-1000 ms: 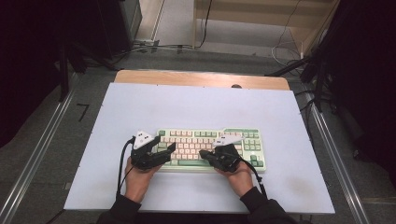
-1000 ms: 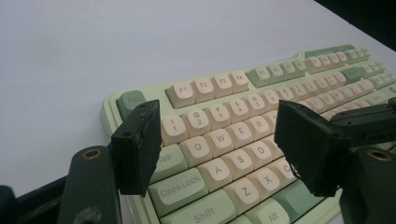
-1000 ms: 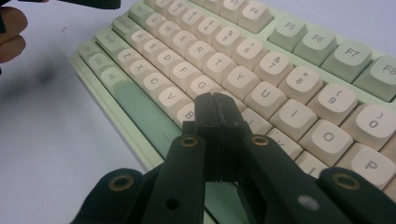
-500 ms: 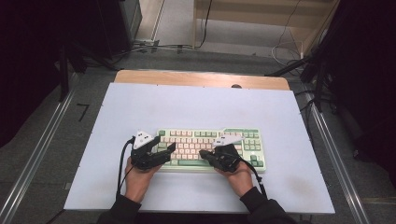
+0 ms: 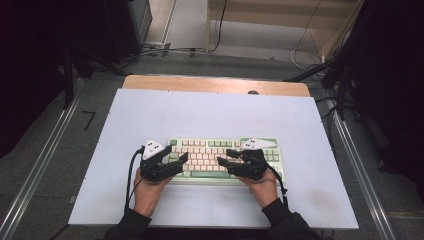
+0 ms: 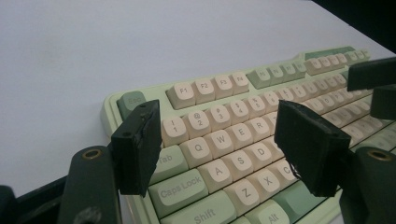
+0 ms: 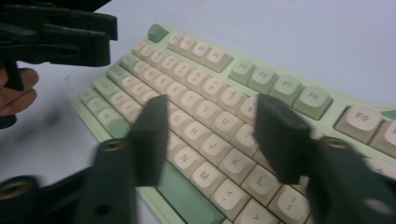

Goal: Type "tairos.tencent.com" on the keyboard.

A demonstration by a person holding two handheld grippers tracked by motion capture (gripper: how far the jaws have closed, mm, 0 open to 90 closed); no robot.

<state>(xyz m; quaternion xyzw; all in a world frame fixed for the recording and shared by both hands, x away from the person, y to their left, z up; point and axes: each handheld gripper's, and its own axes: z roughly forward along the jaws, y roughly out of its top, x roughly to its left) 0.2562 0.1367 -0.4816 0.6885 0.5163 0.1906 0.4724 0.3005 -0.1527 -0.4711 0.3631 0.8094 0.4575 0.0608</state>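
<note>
Resting on a pale lavender table mat [image 5: 150, 115], a green-and-cream mechanical keyboard [image 5: 220, 150] lies near the person's edge of the table, its long side running left to right in the high view. The left gripper [image 5: 182, 161] hangs over the keyboard's left end, held in the left hand [image 5: 147, 192]; in the left gripper view its jaws stand wide apart above the Q, W, A and S keys, with nothing between the pads and no key visibly pressed. The right gripper [image 5: 223, 160] sits over the middle-right part of the keyboard, held in the right hand [image 5: 262, 187]. Its jaws have just been opening; in the right gripper view, which is blurred, they are spread above the letter keys around H, J and K, with no object caught between them. Whether either pad touches a keycap cannot be told. The two grippers point toward each other, near but apart. A wooden table edge [image 5: 210, 85] shows beyond the mat.
</note>
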